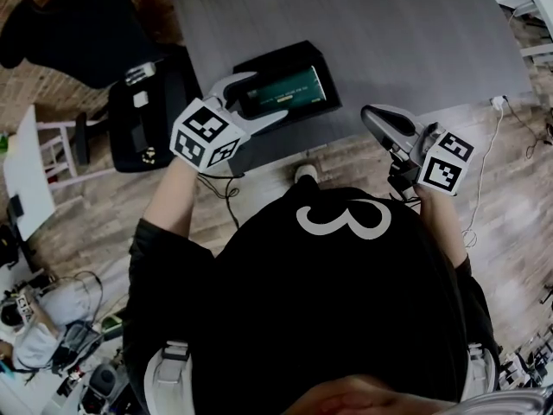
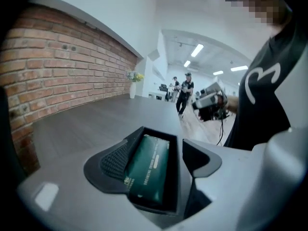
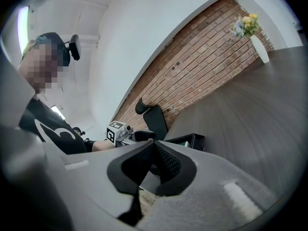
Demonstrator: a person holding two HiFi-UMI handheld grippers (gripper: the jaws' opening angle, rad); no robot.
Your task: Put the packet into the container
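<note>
A dark green packet [image 1: 285, 92] lies flat inside a black rectangular container [image 1: 259, 63] near the front edge of the grey table [image 1: 389, 33]. My left gripper [image 1: 270, 95] hovers over the container's near left end with its jaws spread wide. In the left gripper view the packet [image 2: 149, 170] rests in the container [image 2: 174, 177] between the jaws of the left gripper [image 2: 159, 158], and the pads do not press on it. My right gripper [image 1: 373, 117] hangs at the table's front edge, right of the container. In its own view the right gripper [image 3: 154, 146] has its tips together on nothing.
A black office chair [image 1: 69, 33] and a black stool with small items [image 1: 147, 119] stand left of the table. A white side table [image 1: 22, 171] and cables lie further left. A vase of flowers [image 3: 250, 28] stands at the table's far end. People stand in the background [image 2: 185, 93].
</note>
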